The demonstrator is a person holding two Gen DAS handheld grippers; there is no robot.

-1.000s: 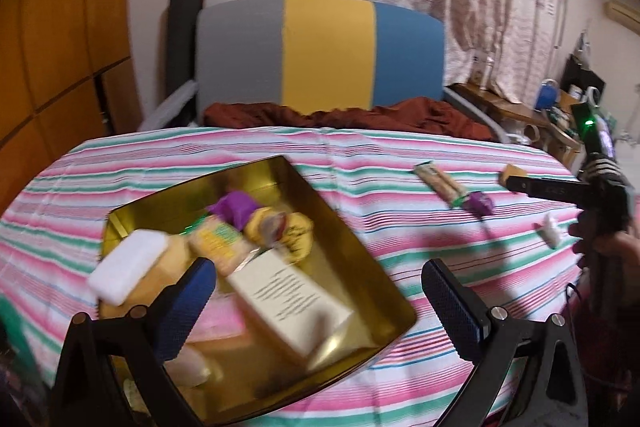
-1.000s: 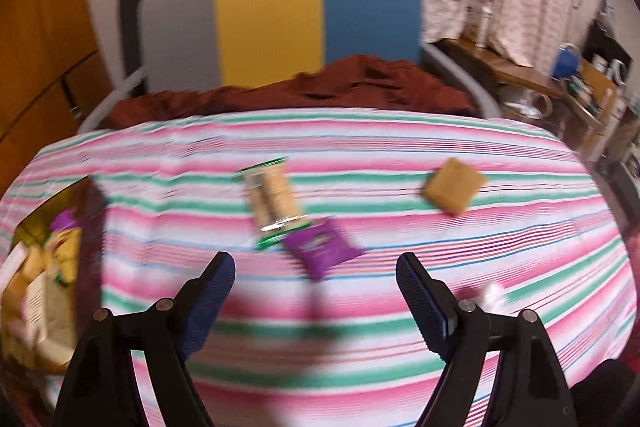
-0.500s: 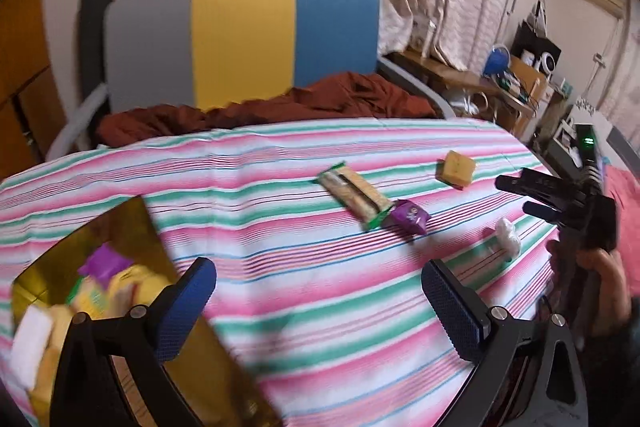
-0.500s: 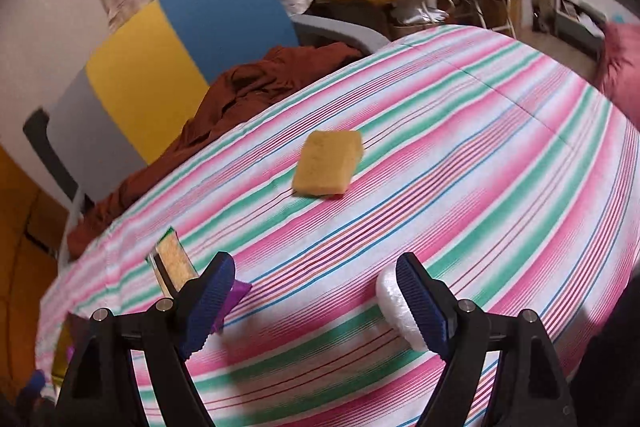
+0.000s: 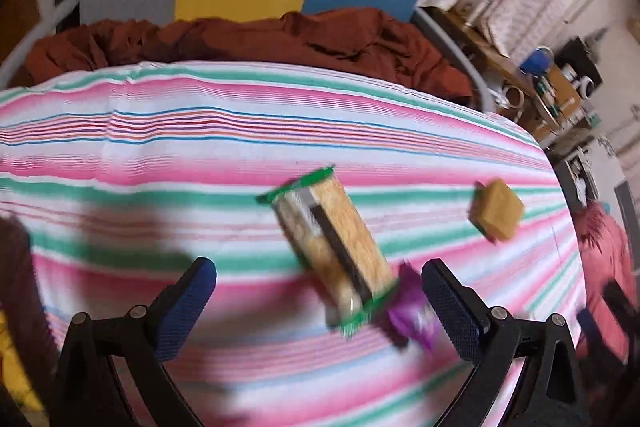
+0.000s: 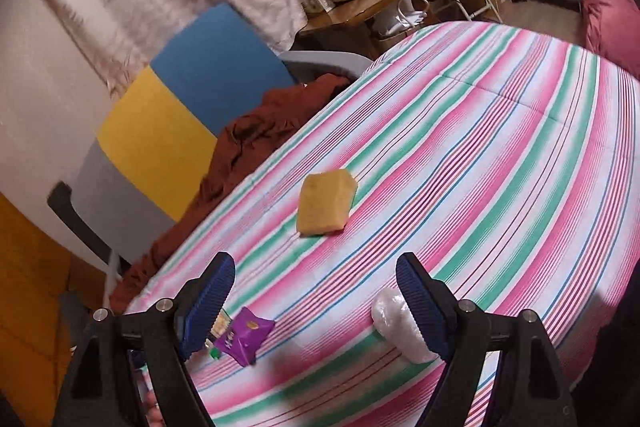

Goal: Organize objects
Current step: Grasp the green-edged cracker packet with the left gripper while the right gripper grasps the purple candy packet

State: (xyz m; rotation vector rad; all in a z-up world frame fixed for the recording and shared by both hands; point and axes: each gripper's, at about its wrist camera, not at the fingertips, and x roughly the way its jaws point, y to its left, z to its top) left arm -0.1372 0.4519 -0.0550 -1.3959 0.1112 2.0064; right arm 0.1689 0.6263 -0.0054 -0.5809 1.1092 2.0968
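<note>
Hovering over the striped tablecloth (image 5: pixel 168 147), your left gripper (image 5: pixel 318 301) has its jaws spread wide and empty, with the green-edged cracker packet (image 5: pixel 334 251) lying between them at about 12 o'clock and the purple wrapper (image 5: pixel 412 315) just inside the pad at 3 o'clock; the tan block (image 5: pixel 496 211) sits well off at 2 o'clock. Your right gripper (image 6: pixel 316 301) is likewise released, holding nothing, the white wrapped piece (image 6: pixel 394 327) beside its 3 o'clock pad
</note>
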